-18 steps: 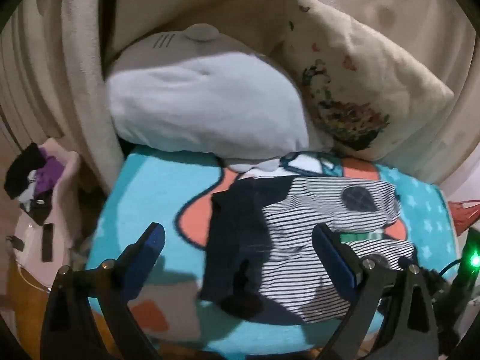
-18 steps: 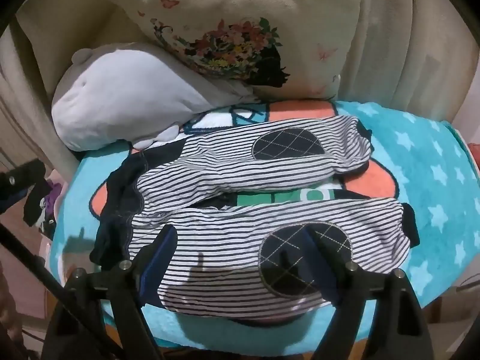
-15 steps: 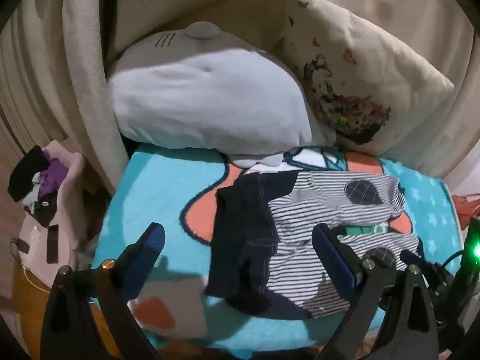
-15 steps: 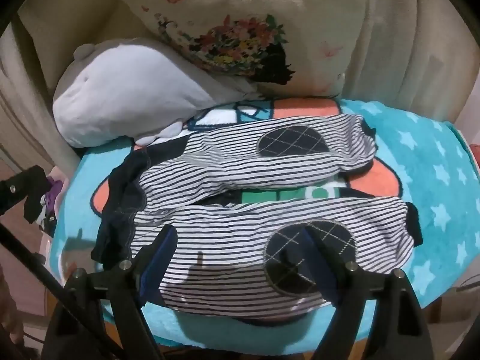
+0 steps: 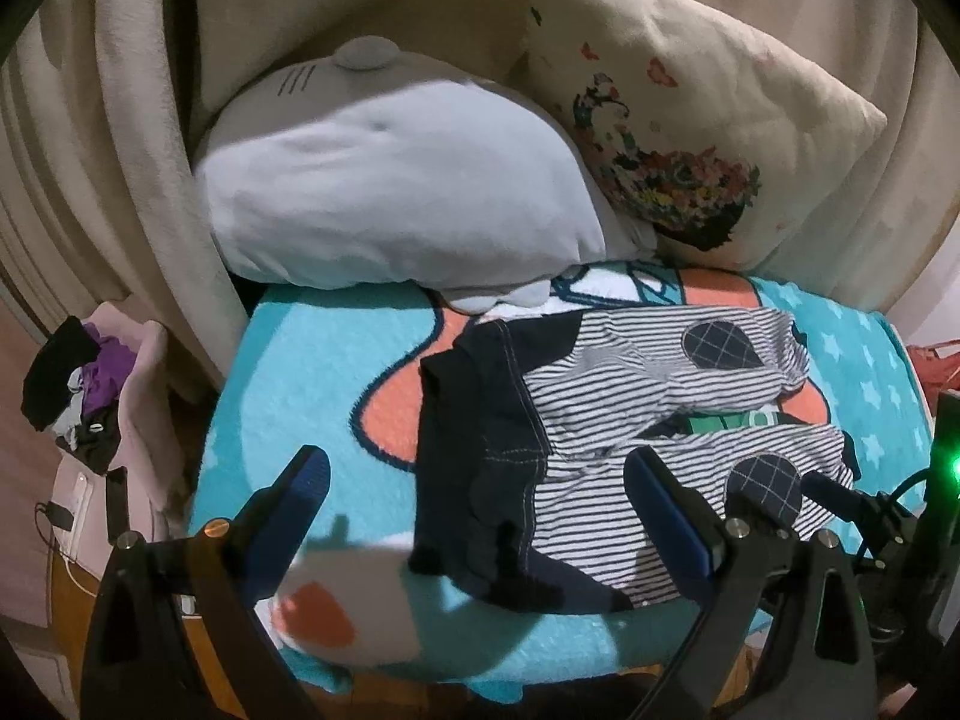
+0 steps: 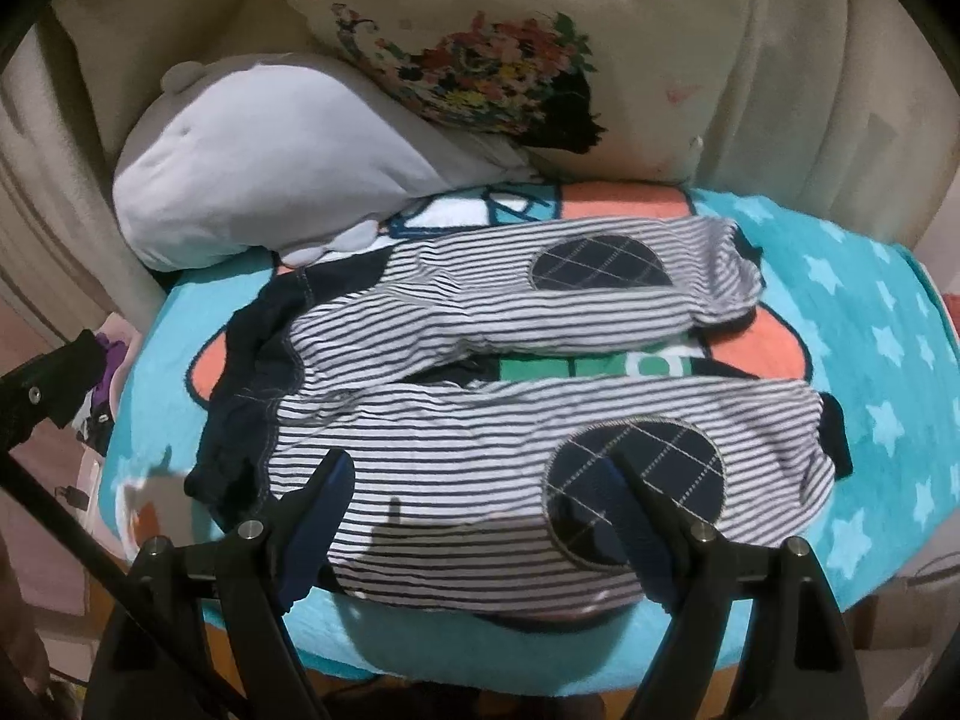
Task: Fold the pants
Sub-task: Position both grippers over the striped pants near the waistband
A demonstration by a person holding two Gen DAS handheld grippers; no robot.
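Observation:
Small striped pants (image 6: 492,420) with a dark navy waistband (image 6: 240,396) and round navy knee patches (image 6: 636,480) lie spread flat on a turquoise star blanket (image 6: 870,312), waist to the left, legs to the right. My right gripper (image 6: 480,480) is open and empty, just above the near leg at the front edge. In the left wrist view the pants (image 5: 630,420) lie ahead; my left gripper (image 5: 474,480) is open and empty, over the front of the waistband (image 5: 474,438). The right gripper's tip (image 5: 840,498) shows at the right.
A grey-white plush pillow (image 6: 270,168) and a floral cushion (image 6: 510,48) lean against the cream sofa back behind the blanket. A pink bag with dark clothes (image 5: 96,408) stands on the floor at the left. The blanket's front edge (image 6: 480,642) drops off near me.
Both grippers have pulled back and up slightly, so the pants look smaller and farther. The pants have not moved. Both grippers stay open.

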